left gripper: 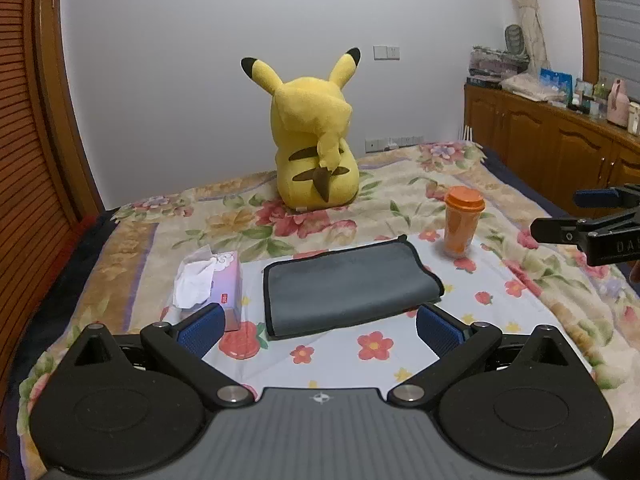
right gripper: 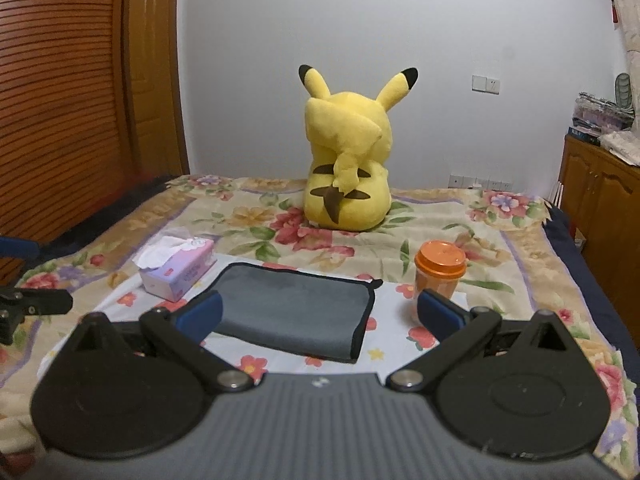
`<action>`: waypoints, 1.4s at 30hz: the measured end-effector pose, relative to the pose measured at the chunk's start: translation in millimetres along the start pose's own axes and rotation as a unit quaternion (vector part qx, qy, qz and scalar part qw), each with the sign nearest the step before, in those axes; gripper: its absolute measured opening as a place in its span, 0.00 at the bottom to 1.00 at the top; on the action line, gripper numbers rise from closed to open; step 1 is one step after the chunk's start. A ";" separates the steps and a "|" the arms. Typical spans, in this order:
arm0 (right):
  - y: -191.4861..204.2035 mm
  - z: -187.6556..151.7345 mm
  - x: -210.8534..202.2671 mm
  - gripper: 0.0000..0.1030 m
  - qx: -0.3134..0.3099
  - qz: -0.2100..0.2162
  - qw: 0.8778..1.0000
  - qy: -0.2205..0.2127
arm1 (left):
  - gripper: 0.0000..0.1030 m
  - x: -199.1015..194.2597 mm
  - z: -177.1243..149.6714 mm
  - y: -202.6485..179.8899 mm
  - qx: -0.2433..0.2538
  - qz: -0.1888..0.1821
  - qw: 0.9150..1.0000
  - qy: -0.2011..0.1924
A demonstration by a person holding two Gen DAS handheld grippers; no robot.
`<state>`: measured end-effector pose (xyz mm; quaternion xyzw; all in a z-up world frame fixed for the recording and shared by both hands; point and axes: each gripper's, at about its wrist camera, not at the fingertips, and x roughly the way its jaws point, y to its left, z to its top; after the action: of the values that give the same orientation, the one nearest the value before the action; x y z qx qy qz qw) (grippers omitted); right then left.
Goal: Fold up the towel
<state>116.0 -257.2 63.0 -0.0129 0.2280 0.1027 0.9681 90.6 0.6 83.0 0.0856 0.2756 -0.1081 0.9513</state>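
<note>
On the bed (left gripper: 400, 360), which has a flowery cover, a grey towel (left gripper: 348, 284) lies flat. It is already folded over, with a black edge all round it. It sits in the near middle of the bed.

The left claw (left gripper: 320, 326) hangs just in front of the towel's near edge. Its two blue pads (left gripper: 202, 328) are spread wide apart and hold nothing. They do not touch the towel.

The right claw (right gripper: 320, 312) hangs over the near side of the towel too, a bit more to the right. Its blue pads (right gripper: 438, 312) are also spread wide and hold nothing. In the left view, the right claw shows at the far right edge, well apart from the towel.

To the left of the towel is a tissue box (left gripper: 212, 284), pink and purple, with a white tissue sticking out of the top. It is near the towel but not touching it. To the right of the towel stands an orange cup (left gripper: 462, 222) with an orange lid. It stands upright, just past the towel's far right corner.

Farther back sits a big yellow plush toy (left gripper: 316, 136) with black ear tips. Its back is to the cameras. Behind it is a white wall (left gripper: 240, 40). A brown wooden cabinet (left gripper: 552, 148) stands along the right side of the room.
</note>
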 end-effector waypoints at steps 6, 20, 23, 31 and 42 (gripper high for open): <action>3.1 -5.6 -19.1 1.00 0.002 0.000 1.000 -0.007 | 1.00 -18.0 -4.4 -7.0 -0.009 0.002 1.000 -0.010; 11.8 -29.3 -39.0 1.00 0.022 0.003 1.000 -0.004 | 1.00 -26.4 -39.7 -16.7 -0.041 0.009 0.999 0.005; 13.6 -35.2 -39.8 1.00 0.027 0.003 1.000 -0.001 | 1.00 -26.2 -48.2 -19.3 -0.038 0.013 0.999 0.010; 19.9 -56.9 -39.9 1.00 0.034 0.002 0.999 0.012 | 1.00 -23.0 -70.0 -22.2 -0.044 0.009 0.999 0.022; 37.1 -82.9 -34.8 1.00 0.023 0.012 0.999 0.035 | 1.00 -7.9 -101.6 -33.0 -0.048 0.016 0.998 0.047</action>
<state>41.5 -233.7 5.0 0.0090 0.2638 0.1087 0.9584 24.4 -7.3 -0.8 0.0496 0.3233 -0.0752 0.9420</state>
